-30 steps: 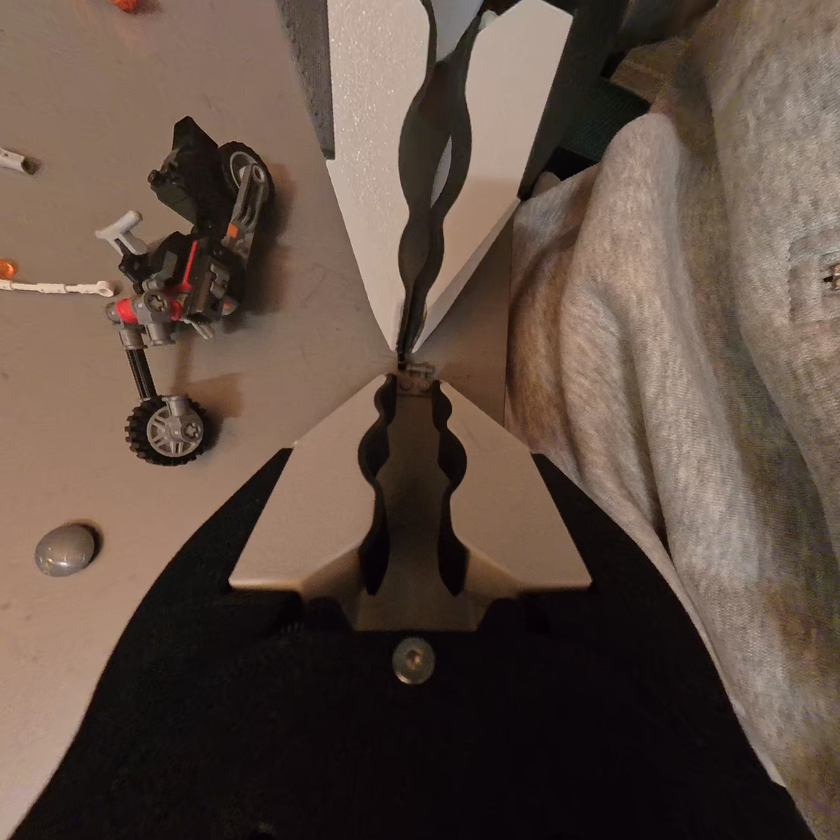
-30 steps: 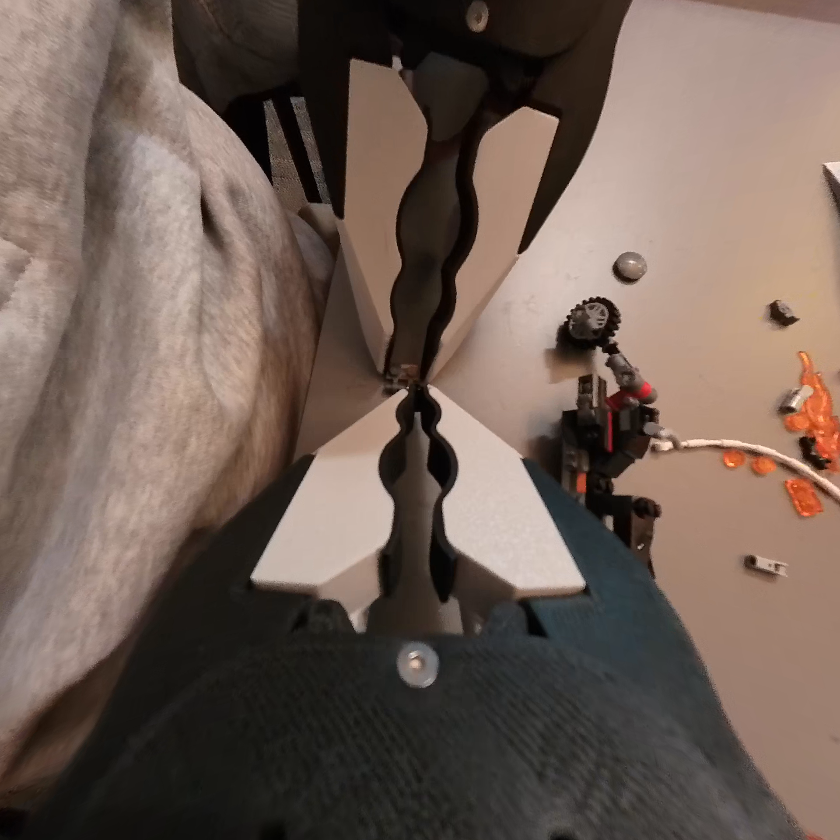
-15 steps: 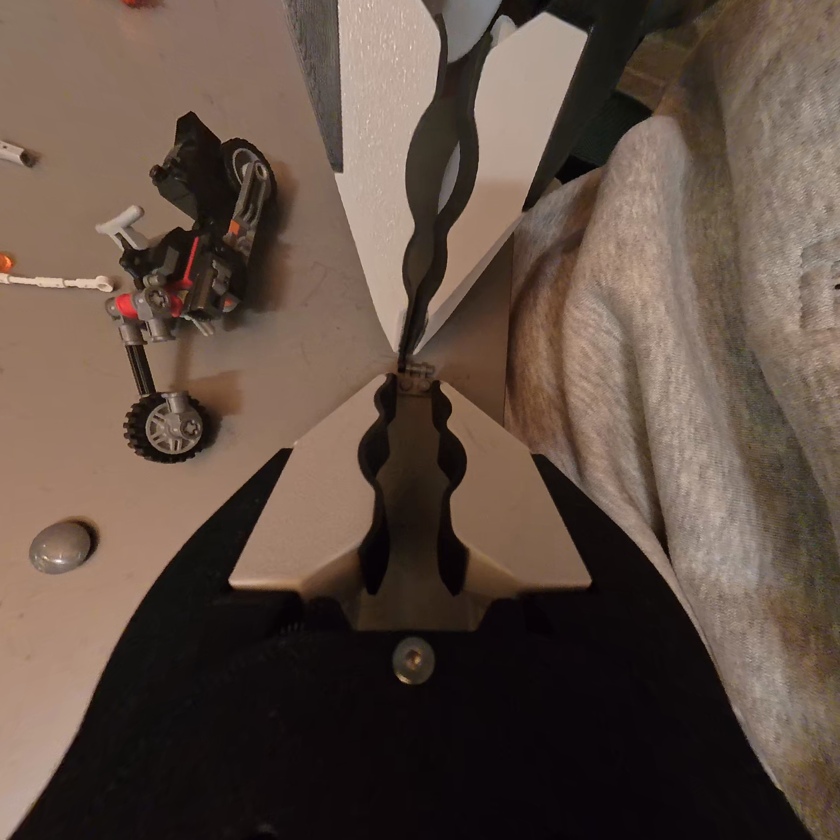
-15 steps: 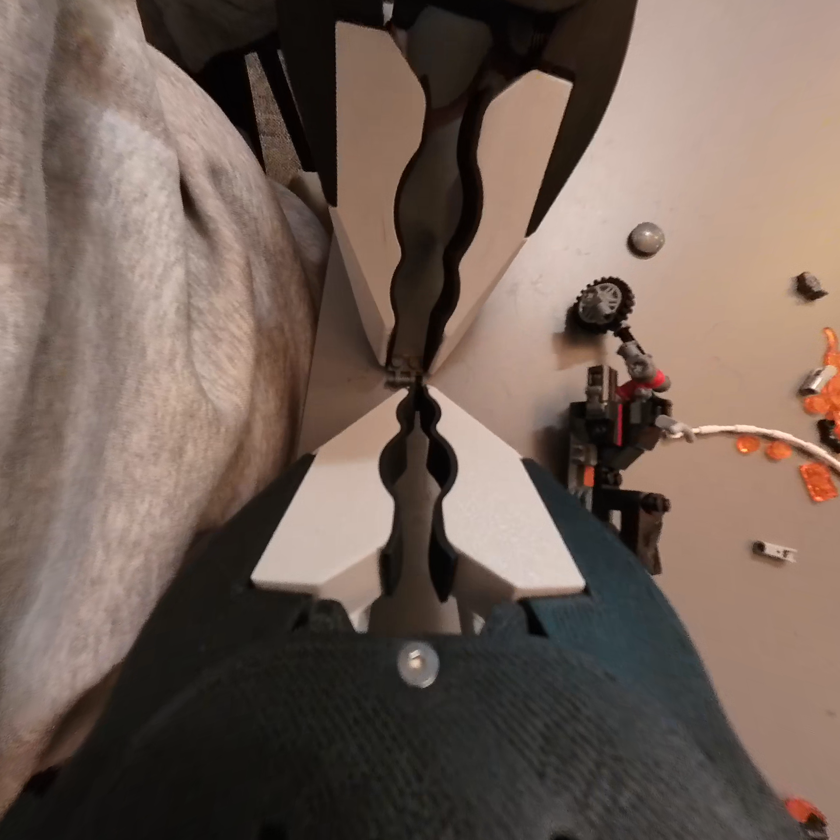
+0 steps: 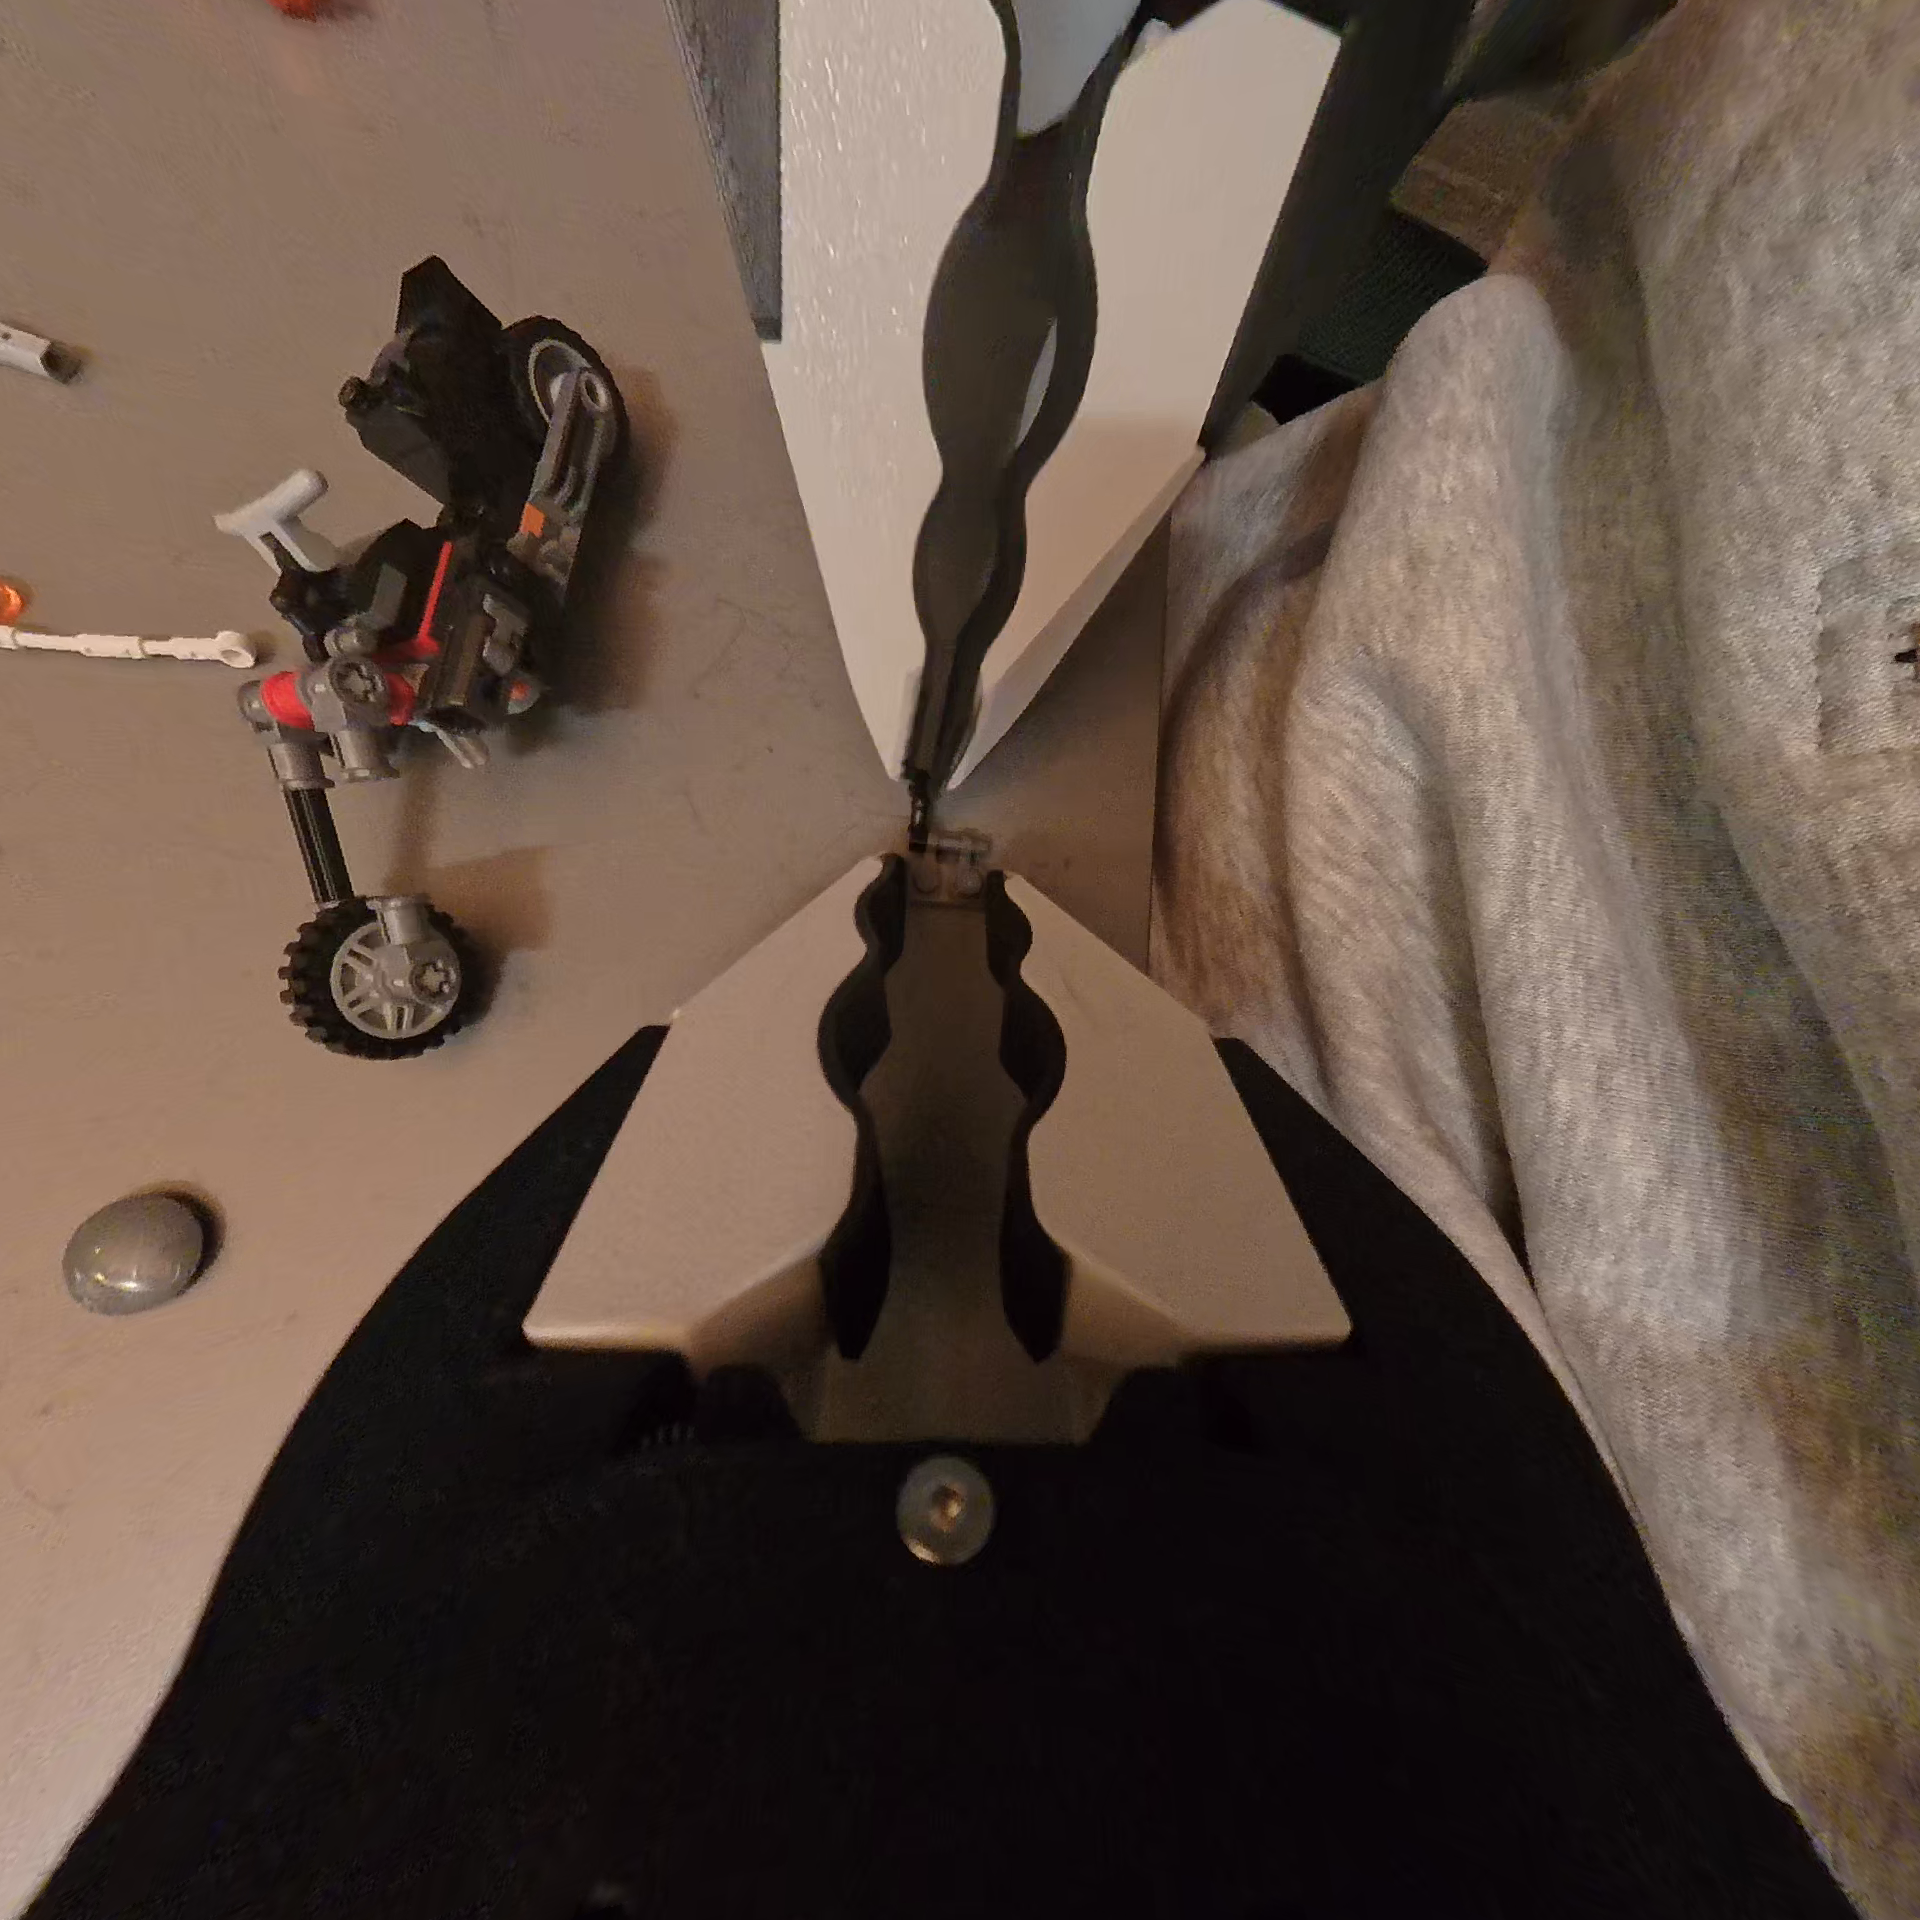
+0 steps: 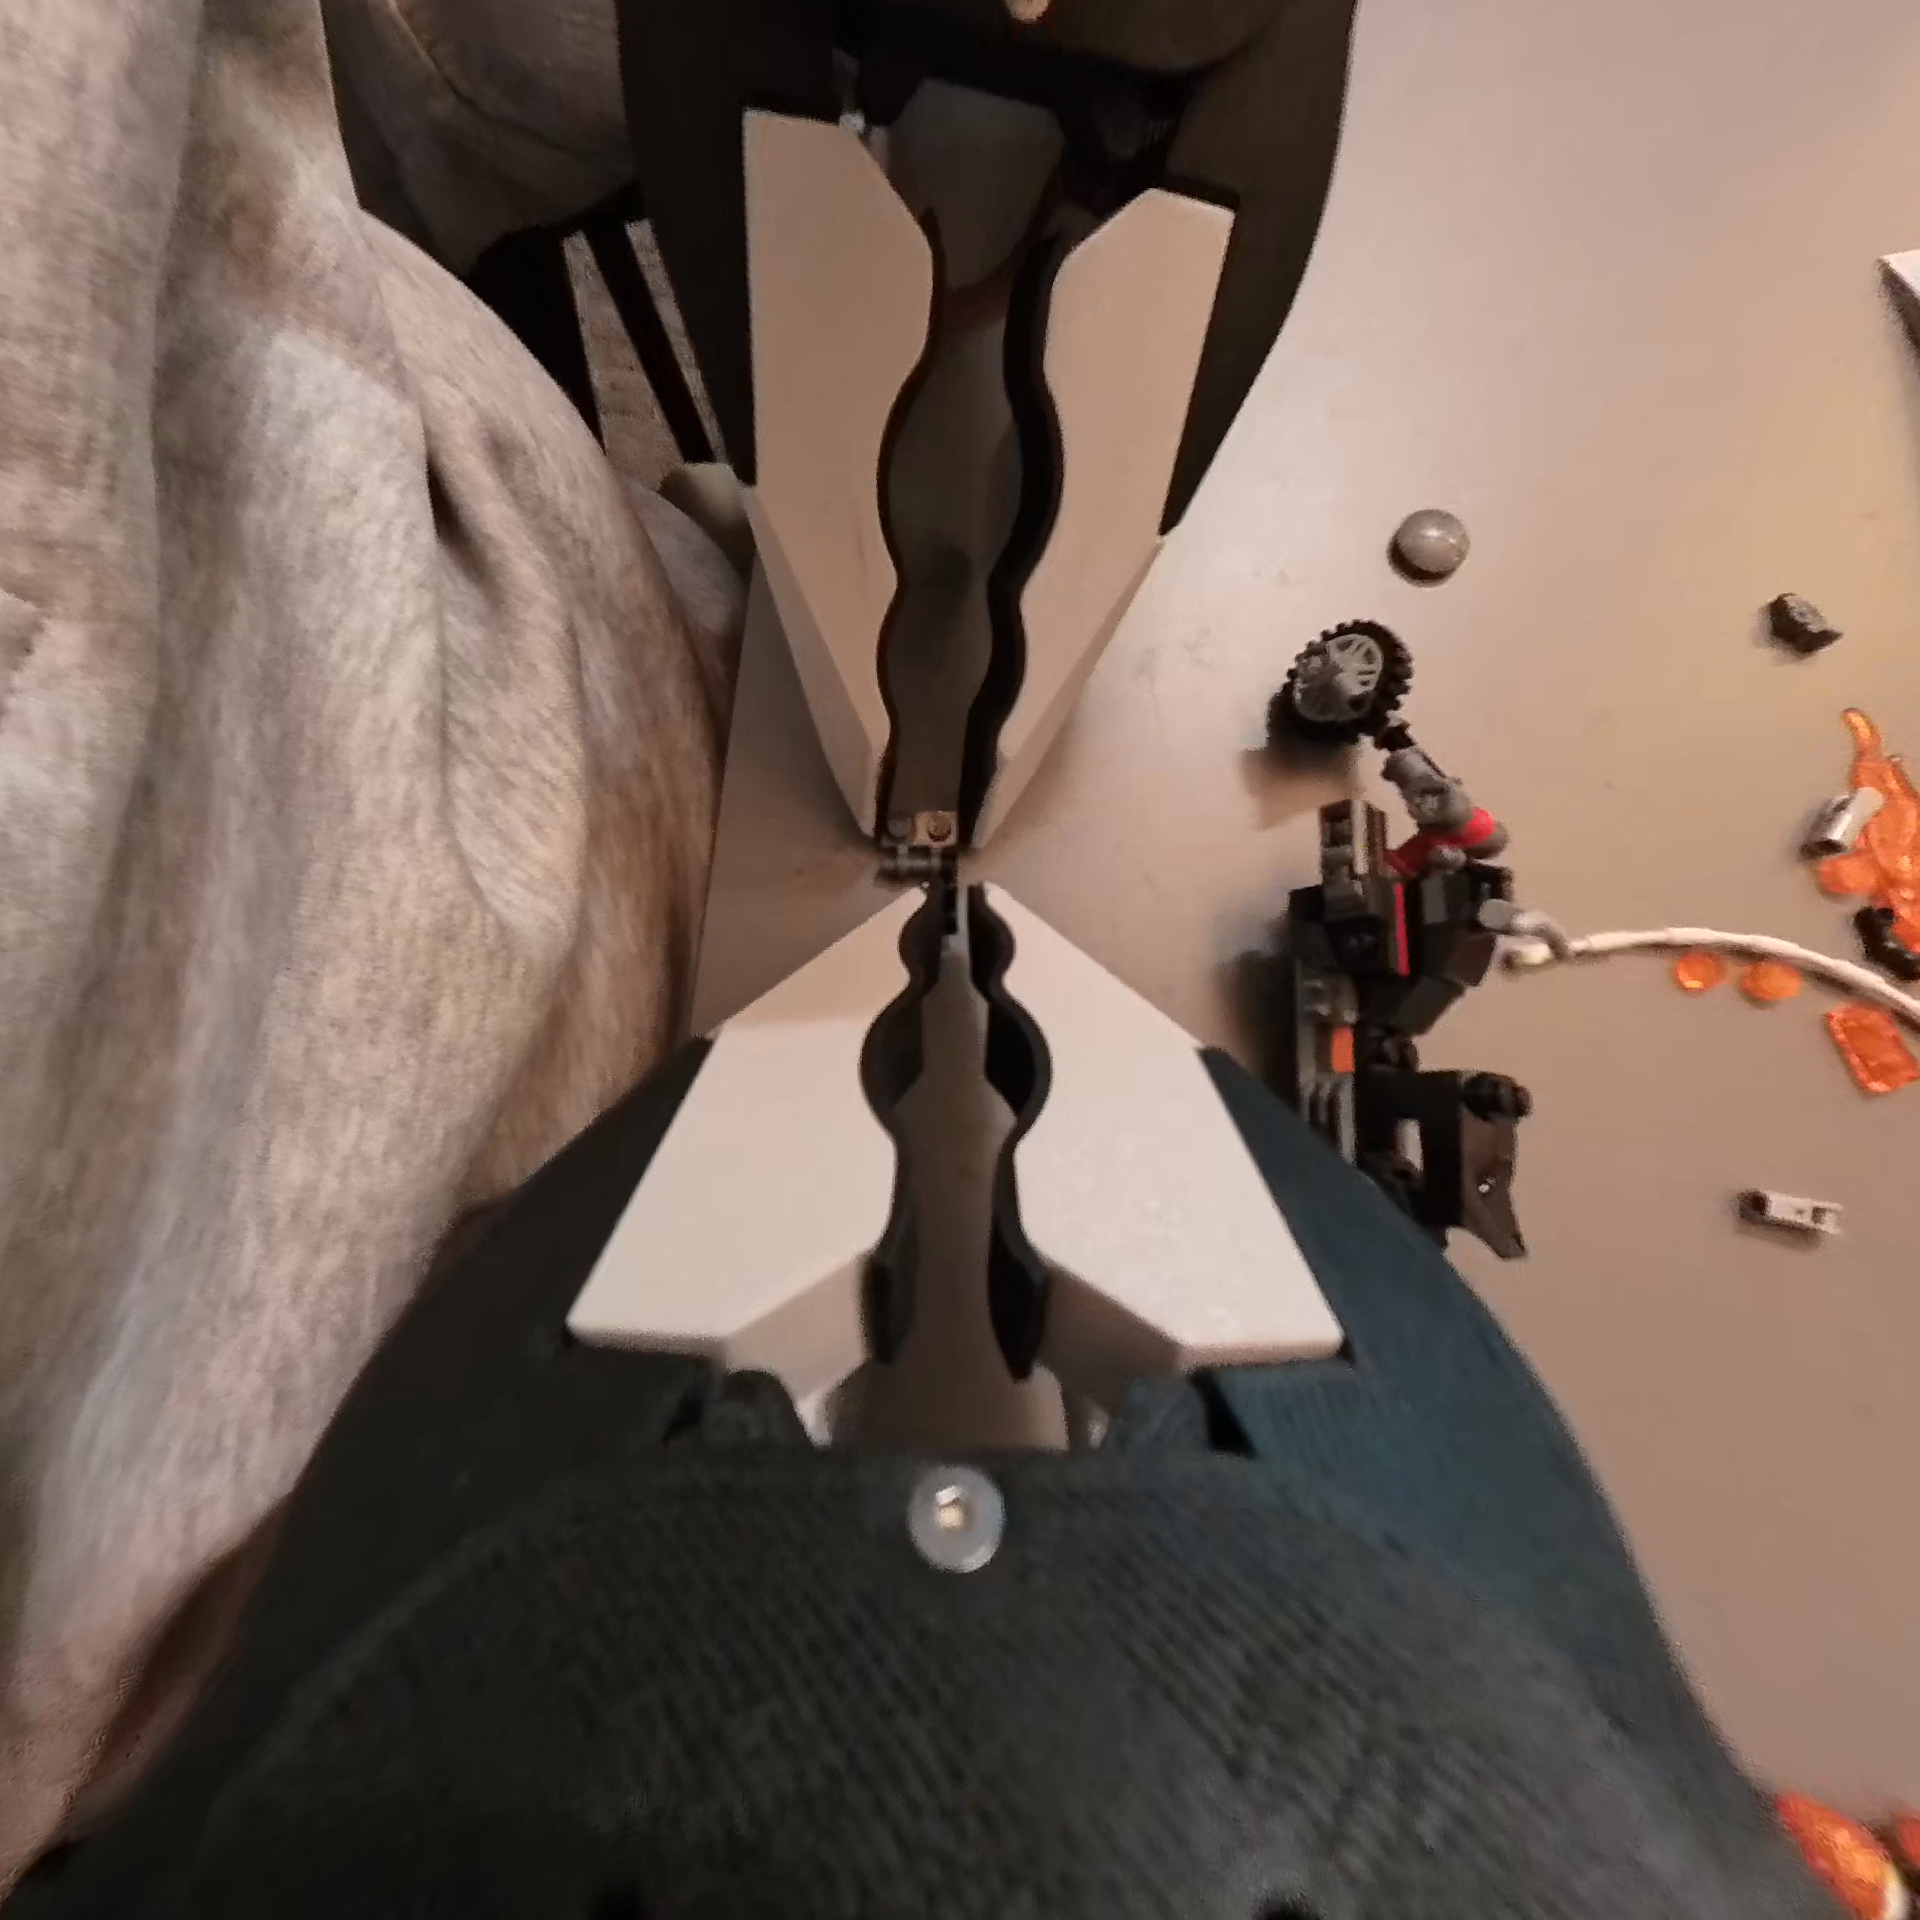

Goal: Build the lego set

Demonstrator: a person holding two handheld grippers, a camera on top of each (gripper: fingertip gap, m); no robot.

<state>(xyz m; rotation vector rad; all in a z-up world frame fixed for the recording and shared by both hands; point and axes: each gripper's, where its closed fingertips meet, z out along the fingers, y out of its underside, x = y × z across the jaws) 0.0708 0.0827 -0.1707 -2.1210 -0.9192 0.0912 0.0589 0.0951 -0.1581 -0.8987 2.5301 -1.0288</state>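
Observation:
My left gripper (image 5: 948,871) is shut on a small grey lego piece (image 5: 951,868) at its fingertips. My right gripper (image 6: 951,906) is shut on a thin black piece (image 6: 951,920). The two grippers meet tip to tip above the table's near edge, and the black piece touches the grey piece (image 6: 920,836). The right gripper (image 5: 928,795) comes in from the top of the left wrist view. The left gripper (image 6: 925,831) comes in from the top of the right wrist view. A partly built black, red and grey lego motorcycle (image 5: 436,623) lies on its side on the table (image 6: 1392,966).
A grey dome piece (image 5: 135,1252) lies near the bike's front wheel (image 5: 379,977). A white chain (image 6: 1714,951), orange translucent pieces (image 6: 1870,831), a small grey part (image 6: 1789,1208) and a dark part (image 6: 1803,623) lie farther out. A person's grey garment (image 5: 1558,935) is beside the grippers.
Both grippers stay tip to tip with their pieces held. The views have drifted slightly, and the grey piece shows a little more clearly in the right wrist view.

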